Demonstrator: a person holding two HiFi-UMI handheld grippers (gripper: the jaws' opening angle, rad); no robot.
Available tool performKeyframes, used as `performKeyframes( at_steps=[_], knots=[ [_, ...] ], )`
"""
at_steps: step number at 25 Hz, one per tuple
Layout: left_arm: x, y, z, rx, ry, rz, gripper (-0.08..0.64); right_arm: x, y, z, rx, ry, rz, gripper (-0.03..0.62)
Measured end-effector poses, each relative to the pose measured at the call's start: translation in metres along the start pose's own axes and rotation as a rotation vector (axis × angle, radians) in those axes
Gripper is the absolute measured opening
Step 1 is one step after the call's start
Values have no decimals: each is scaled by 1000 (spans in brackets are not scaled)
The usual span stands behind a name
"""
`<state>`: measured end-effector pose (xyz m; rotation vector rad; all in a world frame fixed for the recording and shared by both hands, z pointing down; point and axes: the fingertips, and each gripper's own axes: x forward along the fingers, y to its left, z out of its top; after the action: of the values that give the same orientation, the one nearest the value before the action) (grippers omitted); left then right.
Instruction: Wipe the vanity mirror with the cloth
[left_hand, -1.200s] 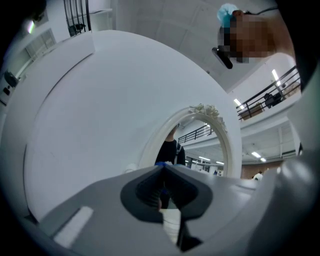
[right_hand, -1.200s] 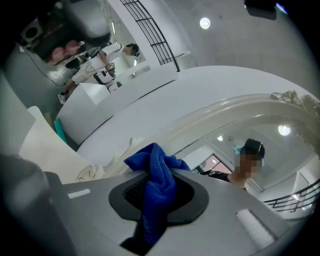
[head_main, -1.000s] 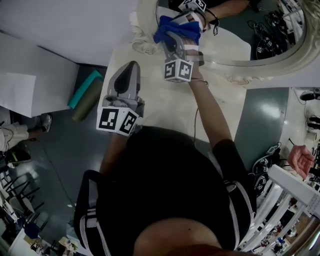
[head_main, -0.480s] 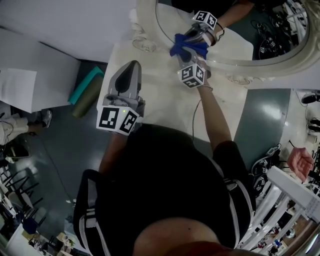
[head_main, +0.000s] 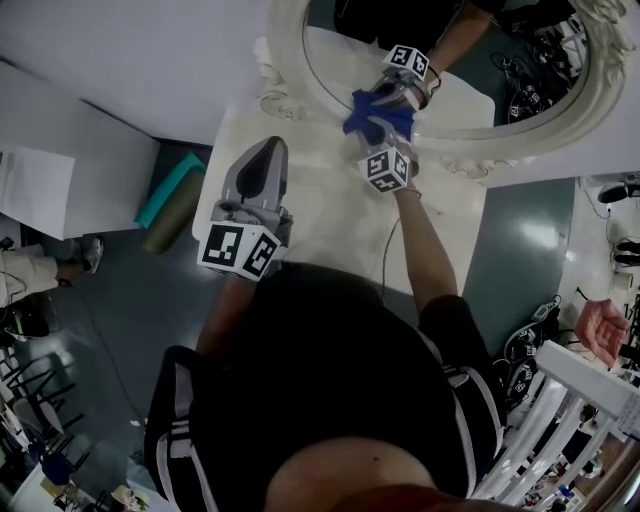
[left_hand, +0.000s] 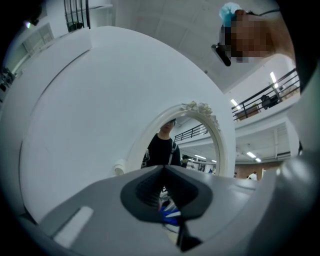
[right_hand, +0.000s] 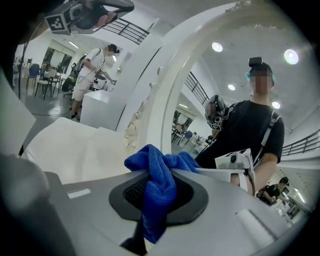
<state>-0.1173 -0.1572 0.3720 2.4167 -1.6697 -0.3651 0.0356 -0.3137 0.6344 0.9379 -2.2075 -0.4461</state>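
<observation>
Cloth (right_hand: 157, 185), blue, sits bunched and clamped between my right gripper's (right_hand: 159, 175) jaws, which are closed tight on its fold; loose ends spill out ahead of the tips and below the pads. Head view: the cloth meets its own reflection on the glass of the vanity mirror (head_main: 480, 90), at the lower part near the ornate white frame (head_main: 290, 70). Left gripper (head_main: 265, 165): jaws pressed together with nothing between them, held over the white tabletop (head_main: 330, 220), apart from the mirror and pointing towards it.
</observation>
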Motion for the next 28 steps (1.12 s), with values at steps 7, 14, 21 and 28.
performKeyframes(
  at_steps=[7,14,21,28],
  knots=[
    [-6,-10,9,2,-26,-29,11,-57,-18,44,129,-207,-154,49],
    [-9,-16,20,-4,-48,-64,11,-156,-109,122,490,-518,-382,49],
    [-3,-23,24,-7,-57,-94,11,-269,-217,171,673,-840,-636,49],
    [0,-30,23,-15,-54,-111,11,-336,-306,198,655,-931,-831,49]
  ],
)
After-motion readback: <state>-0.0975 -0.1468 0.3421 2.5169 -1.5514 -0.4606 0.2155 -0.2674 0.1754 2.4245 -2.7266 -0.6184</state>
